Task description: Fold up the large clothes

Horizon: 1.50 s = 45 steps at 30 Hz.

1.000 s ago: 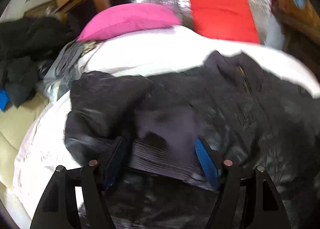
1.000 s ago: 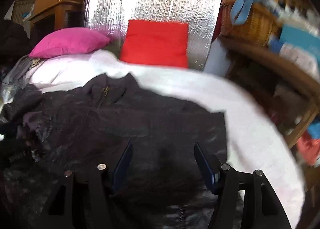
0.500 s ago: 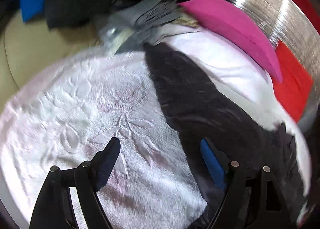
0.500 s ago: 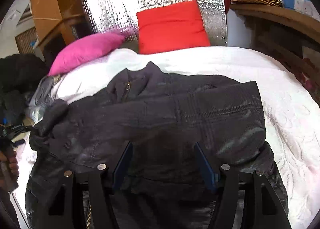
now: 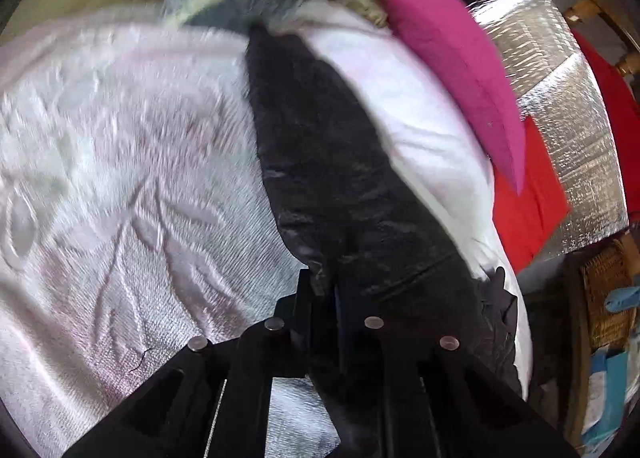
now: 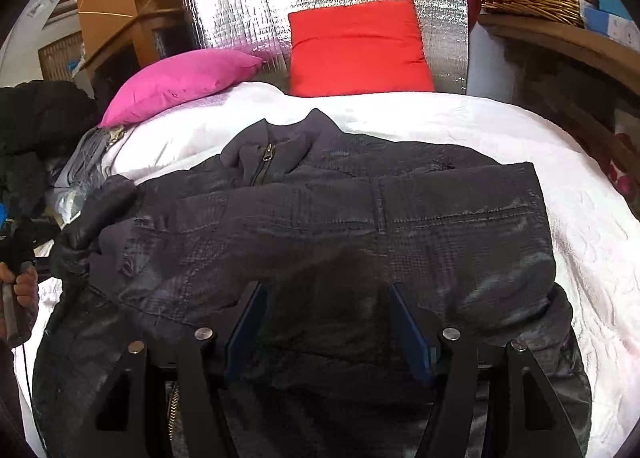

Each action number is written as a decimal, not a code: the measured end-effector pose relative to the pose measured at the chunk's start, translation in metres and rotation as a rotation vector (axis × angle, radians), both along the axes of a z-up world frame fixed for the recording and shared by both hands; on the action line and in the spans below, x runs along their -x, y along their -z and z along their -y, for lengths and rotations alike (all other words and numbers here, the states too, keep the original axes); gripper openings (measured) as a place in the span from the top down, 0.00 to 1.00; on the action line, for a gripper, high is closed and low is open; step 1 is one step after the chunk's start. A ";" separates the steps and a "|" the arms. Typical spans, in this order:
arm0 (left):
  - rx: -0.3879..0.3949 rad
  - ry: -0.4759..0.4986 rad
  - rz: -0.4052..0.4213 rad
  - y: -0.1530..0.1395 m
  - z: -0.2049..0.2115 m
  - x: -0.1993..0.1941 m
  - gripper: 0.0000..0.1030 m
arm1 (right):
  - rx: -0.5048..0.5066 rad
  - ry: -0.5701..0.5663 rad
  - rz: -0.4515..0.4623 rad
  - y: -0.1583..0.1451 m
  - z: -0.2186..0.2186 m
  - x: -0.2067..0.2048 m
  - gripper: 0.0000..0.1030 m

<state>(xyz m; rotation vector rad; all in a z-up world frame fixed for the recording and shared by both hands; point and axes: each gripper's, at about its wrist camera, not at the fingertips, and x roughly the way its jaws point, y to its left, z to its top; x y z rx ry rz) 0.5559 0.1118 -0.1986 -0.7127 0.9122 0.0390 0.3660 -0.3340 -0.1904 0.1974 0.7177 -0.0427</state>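
My left gripper (image 5: pixel 326 290) is clenched on the edge of the dark jacket (image 6: pixel 340 226). My right gripper (image 6: pixel 328 322) hangs released above the jacket, in front of the red cushion (image 6: pixel 358 48).

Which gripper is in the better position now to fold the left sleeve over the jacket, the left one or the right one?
Left, most likely. The left gripper is shut on the sleeve, which lies stretched over the white bedcover. The right gripper hovers open above the jacket, holding nothing.
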 end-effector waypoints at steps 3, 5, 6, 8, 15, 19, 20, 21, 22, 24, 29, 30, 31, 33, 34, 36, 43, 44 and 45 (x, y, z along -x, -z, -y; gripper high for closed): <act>-0.067 0.031 0.072 -0.025 0.018 0.006 0.95 | 0.005 0.004 0.016 -0.005 0.001 0.004 0.35; -0.114 0.071 0.115 -0.046 0.041 0.016 0.95 | 0.005 0.009 0.024 -0.008 0.003 0.006 0.34; -0.129 0.084 0.128 -0.051 0.048 0.018 0.95 | 0.005 0.013 0.026 -0.009 0.003 0.007 0.35; -0.164 0.137 0.161 -0.066 0.072 0.027 0.95 | 0.004 0.019 0.030 -0.012 0.005 0.010 0.35; -0.236 0.301 0.159 -0.066 0.150 0.067 0.95 | -0.030 0.021 0.040 -0.021 0.011 0.019 0.34; -0.296 0.321 0.104 -0.042 0.185 0.085 0.95 | -0.038 0.020 0.046 -0.027 0.012 0.025 0.34; -0.303 0.319 0.080 -0.032 0.189 0.086 0.95 | -0.039 0.021 0.046 -0.028 0.012 0.026 0.34; -0.302 0.317 0.064 -0.026 0.189 0.089 0.94 | -0.042 0.023 0.045 -0.028 0.012 0.027 0.34; -0.293 0.306 0.041 -0.017 0.189 0.088 0.92 | -0.044 0.024 0.044 -0.029 0.013 0.027 0.34; -0.268 0.310 0.041 -0.013 0.186 0.089 0.90 | -0.044 0.029 0.042 -0.029 0.015 0.029 0.34; -0.044 0.312 0.009 -0.033 0.144 0.100 0.58 | -0.095 0.038 0.040 -0.030 0.025 0.034 0.34; -0.035 0.306 0.015 -0.038 0.138 0.107 0.49 | -0.110 0.035 0.041 -0.031 0.027 0.035 0.34; -0.033 0.295 0.028 -0.048 0.128 0.114 0.36 | -0.134 0.027 0.041 -0.031 0.029 0.036 0.34; -0.017 0.264 0.076 -0.062 0.107 0.125 0.31 | -0.160 0.023 0.042 -0.031 0.032 0.037 0.31; 0.000 0.235 0.107 -0.070 0.094 0.126 0.30 | -0.166 0.024 0.042 -0.030 0.033 0.037 0.27; 0.029 0.170 0.130 -0.079 0.067 0.124 0.25 | -0.169 0.020 0.044 -0.030 0.033 0.039 0.27; 0.119 0.010 0.002 -0.048 0.010 0.067 0.25 | -0.170 0.028 0.042 -0.027 0.038 0.033 0.27; 0.141 0.008 -0.020 -0.040 0.007 0.055 0.25 | -0.171 0.031 0.039 -0.026 0.039 0.032 0.27; 0.152 0.002 -0.035 -0.034 0.007 0.047 0.26 | -0.171 0.031 0.037 -0.024 0.040 0.031 0.27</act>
